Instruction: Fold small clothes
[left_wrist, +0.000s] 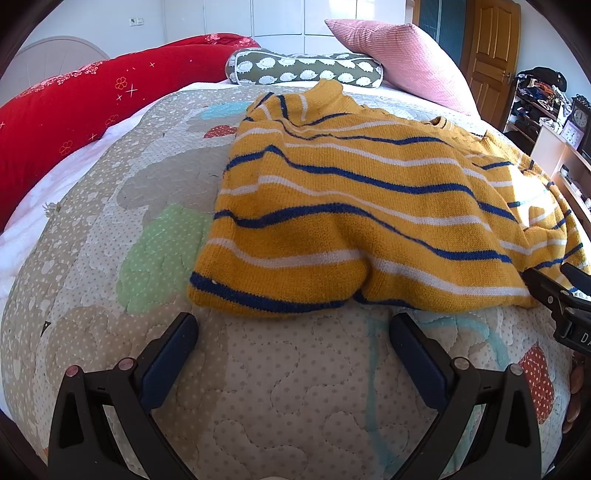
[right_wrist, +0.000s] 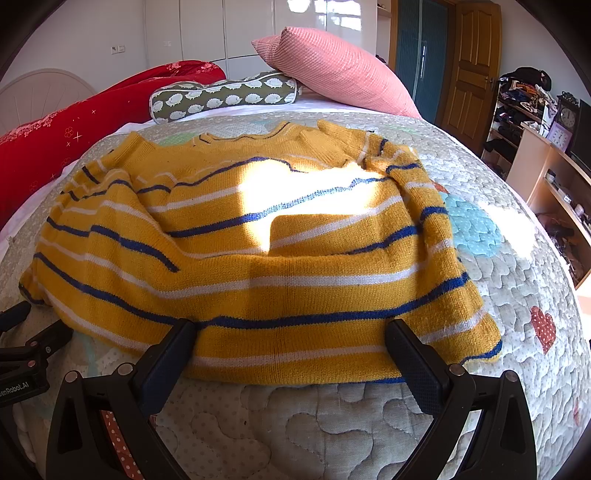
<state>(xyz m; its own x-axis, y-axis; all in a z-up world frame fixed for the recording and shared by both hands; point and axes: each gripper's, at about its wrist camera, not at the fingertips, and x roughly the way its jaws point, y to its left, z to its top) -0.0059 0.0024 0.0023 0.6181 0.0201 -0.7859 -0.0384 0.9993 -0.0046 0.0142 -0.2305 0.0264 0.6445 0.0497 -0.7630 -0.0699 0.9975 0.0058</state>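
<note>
A small yellow knit sweater (left_wrist: 351, 206) with blue and white stripes lies rumpled on a quilted bedspread (left_wrist: 258, 387). My left gripper (left_wrist: 293, 328) is open and empty, just short of the sweater's left hem corner. In the right wrist view the sweater (right_wrist: 258, 266) lies spread with its neck at the far side and sleeves folded in. My right gripper (right_wrist: 290, 334) is open, its fingertips (right_wrist: 184, 332) straddling the near hem without closing on it. The right gripper (left_wrist: 565, 306) shows at the right edge of the left view, the left gripper (right_wrist: 22, 347) at the left edge of the right view.
A red bolster (left_wrist: 74, 110), a hedgehog-print cushion (left_wrist: 306, 68) and a pink pillow (left_wrist: 402, 55) line the far side of the bed. Shelves with clutter and a clock (right_wrist: 554, 125) stand to the right, beside a wooden door (right_wrist: 469, 62). Bright sunlight falls on the sweater's middle.
</note>
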